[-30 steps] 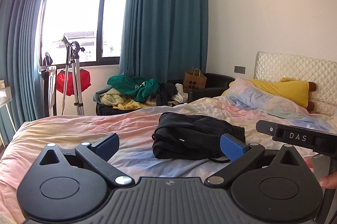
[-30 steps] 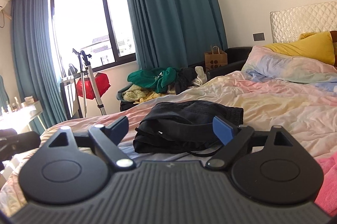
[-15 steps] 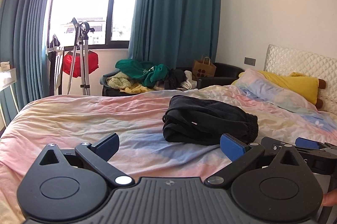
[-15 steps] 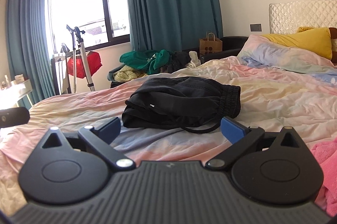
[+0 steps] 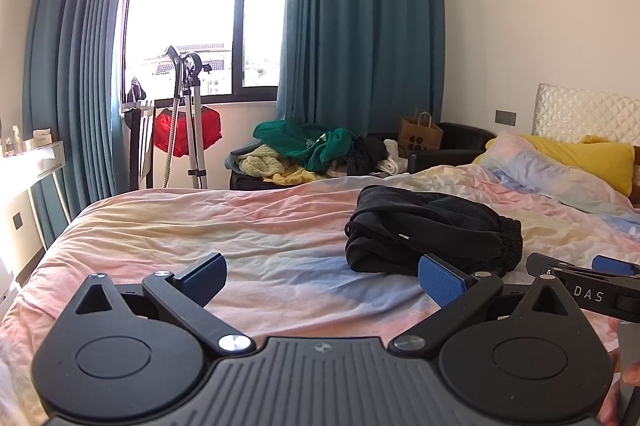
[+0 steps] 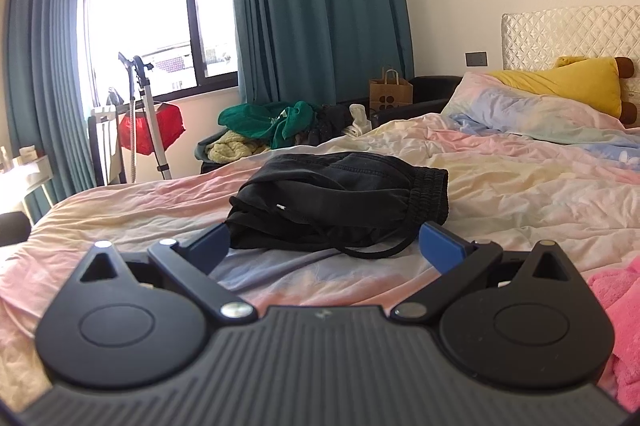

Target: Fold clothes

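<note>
A folded black garment [image 5: 432, 232] with an elastic waistband and a loose drawstring lies on the pastel bedspread [image 5: 200, 226]. In the right wrist view the black garment [image 6: 340, 201] sits just beyond my right gripper [image 6: 324, 246], whose blue-padded jaws stand wide open with nothing between them. My left gripper [image 5: 322, 276] is open too, over bare bedspread, with the garment ahead and to its right. The right gripper's body [image 5: 584, 282] shows at the right edge of the left wrist view. A pink fluffy cloth [image 6: 618, 310] lies at the lower right.
A pile of green, yellow and dark clothes [image 5: 312, 149] fills a black chair by the window. A brown paper bag [image 5: 420, 135], a metal stand [image 5: 188, 117] with a red item, teal curtains [image 5: 360, 45], a yellow pillow [image 6: 560, 81] and a quilted headboard [image 6: 568, 33] surround the bed.
Both grippers have sunk toward the bed and tipped down. The black garment now appears larger, and right of the left gripper's centre. The right gripper's jaws have spread slightly wider.
</note>
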The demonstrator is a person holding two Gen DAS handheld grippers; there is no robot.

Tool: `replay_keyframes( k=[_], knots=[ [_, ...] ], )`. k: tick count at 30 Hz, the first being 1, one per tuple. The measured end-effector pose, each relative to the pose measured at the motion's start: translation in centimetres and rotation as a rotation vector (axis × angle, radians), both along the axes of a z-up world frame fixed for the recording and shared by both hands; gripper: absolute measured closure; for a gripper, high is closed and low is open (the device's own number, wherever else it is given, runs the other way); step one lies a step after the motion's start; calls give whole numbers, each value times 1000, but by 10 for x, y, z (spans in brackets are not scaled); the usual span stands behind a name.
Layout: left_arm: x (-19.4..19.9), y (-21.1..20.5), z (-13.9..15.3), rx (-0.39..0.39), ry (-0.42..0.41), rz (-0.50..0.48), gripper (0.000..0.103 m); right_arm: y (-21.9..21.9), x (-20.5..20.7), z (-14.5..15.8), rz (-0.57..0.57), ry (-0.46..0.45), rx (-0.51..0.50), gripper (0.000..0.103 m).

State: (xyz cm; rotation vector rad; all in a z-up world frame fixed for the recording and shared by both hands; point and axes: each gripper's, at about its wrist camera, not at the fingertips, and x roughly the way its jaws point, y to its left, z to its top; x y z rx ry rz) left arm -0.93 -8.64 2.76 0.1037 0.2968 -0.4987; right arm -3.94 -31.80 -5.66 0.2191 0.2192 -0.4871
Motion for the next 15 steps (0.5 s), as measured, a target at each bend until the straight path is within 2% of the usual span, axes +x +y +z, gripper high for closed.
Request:
replay_keyframes(
  k=[15],
  knots=[
    [2,4,-6,16,9,12,0,3,3,-2,-3,21,-6,0]
  ],
)
